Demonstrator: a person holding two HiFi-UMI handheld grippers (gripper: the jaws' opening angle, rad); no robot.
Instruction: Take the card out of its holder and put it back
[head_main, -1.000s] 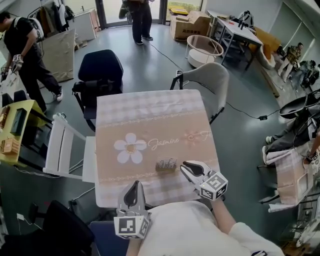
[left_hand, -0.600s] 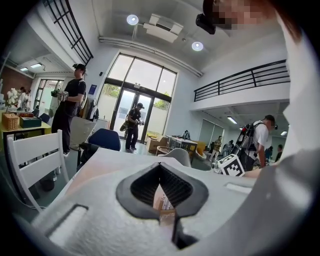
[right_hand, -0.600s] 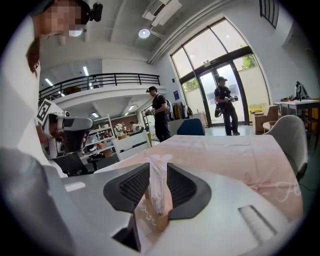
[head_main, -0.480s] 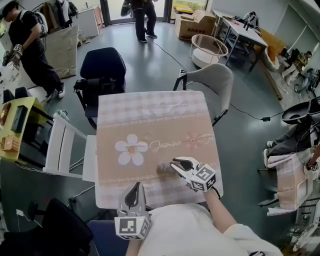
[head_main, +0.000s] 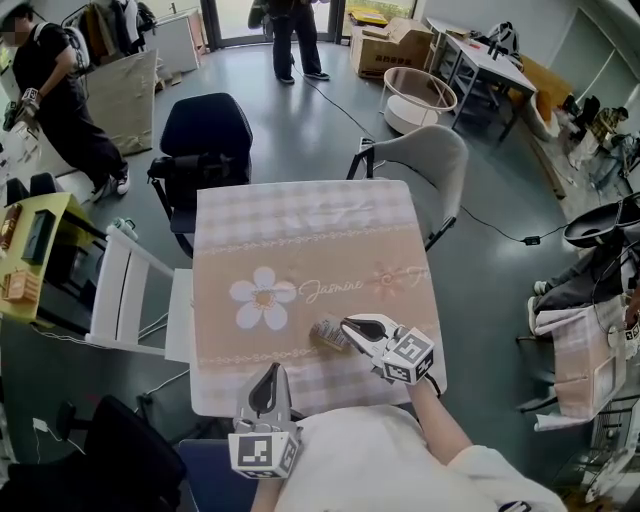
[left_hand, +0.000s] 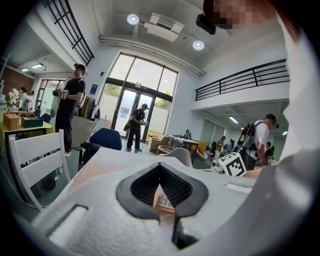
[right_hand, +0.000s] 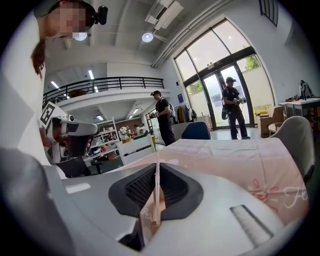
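Note:
A clear card holder (head_main: 326, 333) with a card inside lies near the front of the table (head_main: 300, 225), on its pink cloth. My right gripper (head_main: 347, 330) has reached it from the right and is shut on its thin edge. In the right gripper view the holder (right_hand: 156, 197) stands edge-on between the jaws. My left gripper (head_main: 269, 372) hovers at the table's near edge, shut and holding nothing, a short way left of and nearer than the holder. Through its jaw gap the card (left_hand: 163, 201) with a printed label shows ahead.
A grey chair (head_main: 420, 160) stands at the table's far right corner, a dark blue chair (head_main: 205, 135) at the far left, and a white chair (head_main: 125, 295) along the left side. People stand farther back on the floor.
My right gripper moved left from the table's front right to the card holder and closed on its edge. The holder has shifted slightly. The left gripper stayed put.

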